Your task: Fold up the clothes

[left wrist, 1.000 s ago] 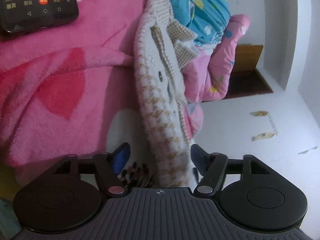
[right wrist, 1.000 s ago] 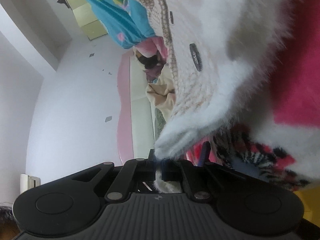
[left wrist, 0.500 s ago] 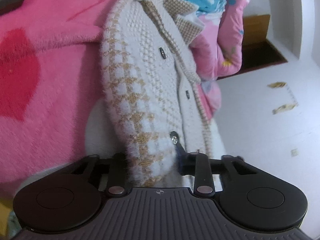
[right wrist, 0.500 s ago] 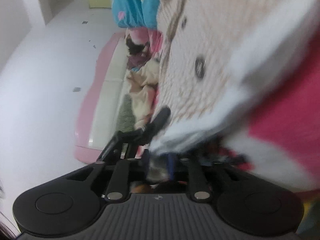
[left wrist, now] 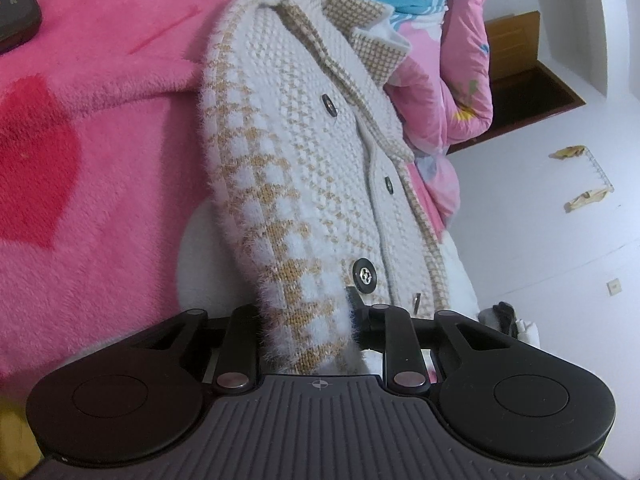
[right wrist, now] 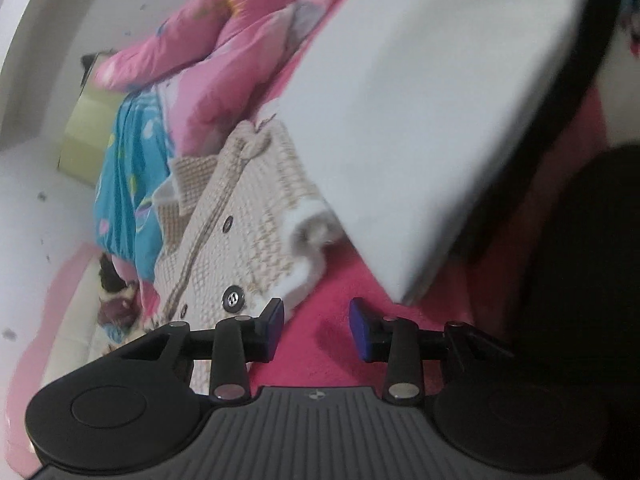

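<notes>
A cream and tan knitted cardigan (left wrist: 304, 148) with dark buttons lies on a pink fleece blanket (left wrist: 92, 168). In the left wrist view its fuzzy sleeve runs down between my left gripper's (left wrist: 312, 320) fingers, which are shut on the cuff end. In the right wrist view the same cardigan (right wrist: 240, 236) lies folded to the left, its sleeve cuff curled near the middle. My right gripper (right wrist: 316, 326) stands open over the pink blanket (right wrist: 336, 344), just right of the cardigan's lower edge, with nothing between its blue pads.
A dark phone (left wrist: 16, 12) lies at the blanket's top left. A pink and blue quilt (left wrist: 452, 60) is heaped beyond the cardigan. A blurred white sheet or board (right wrist: 432, 112) crosses the right wrist view. White floor with paper scraps (left wrist: 584, 196) lies right.
My right gripper has let go of the white cuff, opened and drawn back off the cardigan. My left gripper closed on the sleeve and holds it, with the cardigan now spread wider.
</notes>
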Tool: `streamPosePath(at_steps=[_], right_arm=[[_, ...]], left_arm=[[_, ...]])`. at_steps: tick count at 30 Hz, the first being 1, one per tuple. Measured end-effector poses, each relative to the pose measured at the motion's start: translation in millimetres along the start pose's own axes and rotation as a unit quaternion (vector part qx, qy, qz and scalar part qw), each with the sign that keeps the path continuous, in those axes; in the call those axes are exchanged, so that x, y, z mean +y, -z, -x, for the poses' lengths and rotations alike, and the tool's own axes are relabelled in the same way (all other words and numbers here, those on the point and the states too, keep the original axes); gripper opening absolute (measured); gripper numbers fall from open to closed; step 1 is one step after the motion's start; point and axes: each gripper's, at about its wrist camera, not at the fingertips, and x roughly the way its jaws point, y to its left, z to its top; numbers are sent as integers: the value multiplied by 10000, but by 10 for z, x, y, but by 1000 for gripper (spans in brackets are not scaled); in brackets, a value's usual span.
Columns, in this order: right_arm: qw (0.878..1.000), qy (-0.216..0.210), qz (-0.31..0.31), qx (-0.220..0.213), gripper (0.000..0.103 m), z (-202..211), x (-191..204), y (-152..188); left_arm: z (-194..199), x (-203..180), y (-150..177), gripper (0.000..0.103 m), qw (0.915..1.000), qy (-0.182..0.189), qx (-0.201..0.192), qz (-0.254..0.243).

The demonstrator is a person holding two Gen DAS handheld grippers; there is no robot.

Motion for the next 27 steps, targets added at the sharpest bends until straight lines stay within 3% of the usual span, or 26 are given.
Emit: streamPosePath(at_steps=[13,18,20,22,24,27], right_arm=[[9957,-488,-750,-253,38,-384,-165,-250],[9952,-540,-758,-311,36,-503,-78,-271],[9951,-577,-739,-329,30,-544,-74,-269],[9946,-665,-748,-254,5,-563,-95,-265],[9922,-856,-886,-207,5,-567,-101,-240],[9920,-1070,-542,-401,4,-444,95,-224]], left_arm=[[-13,-81,-10,22,9994,-196,-117,-252],[-33,-160,9,13,9973,-437,-235,-540],[-30,-197,24,11,9960,-535,-304,-640],[-7,-242,34,9,9947,-608,-381,-739],[46,-301,38,9,9933,-639,-473,-841],[182,-335,11,8,9934,-524,-541,-865]])
